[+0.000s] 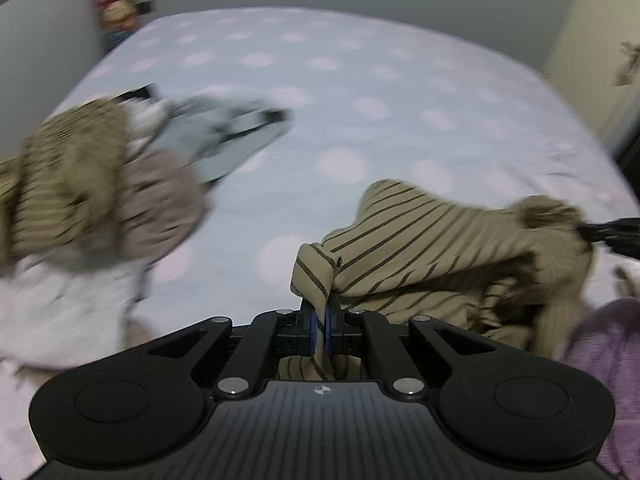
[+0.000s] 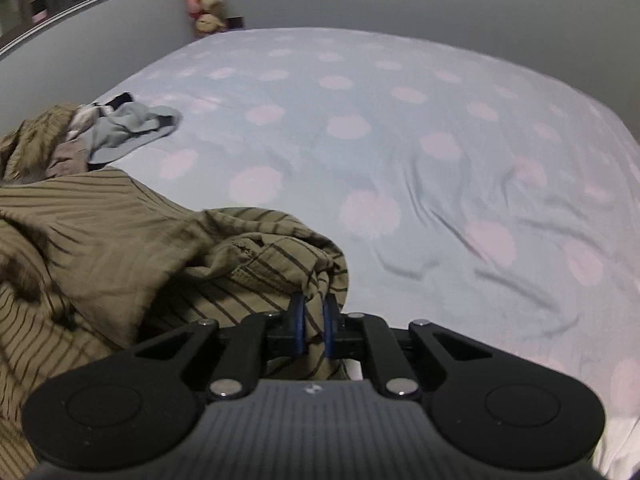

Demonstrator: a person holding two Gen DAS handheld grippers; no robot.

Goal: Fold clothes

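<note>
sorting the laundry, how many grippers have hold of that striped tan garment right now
2. The left gripper pinches one folded edge of the striped tan garment; the right gripper is clamped on another bunched part. The heap of clothes could hide more fabric.

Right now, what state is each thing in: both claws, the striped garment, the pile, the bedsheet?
Left claw: shut on striped garment.
Right claw: shut on striped garment.
Striped garment: bunched, held at two points.
Clothes pile: unfolded heap.
Bedsheet: spread, wrinkled.
</note>
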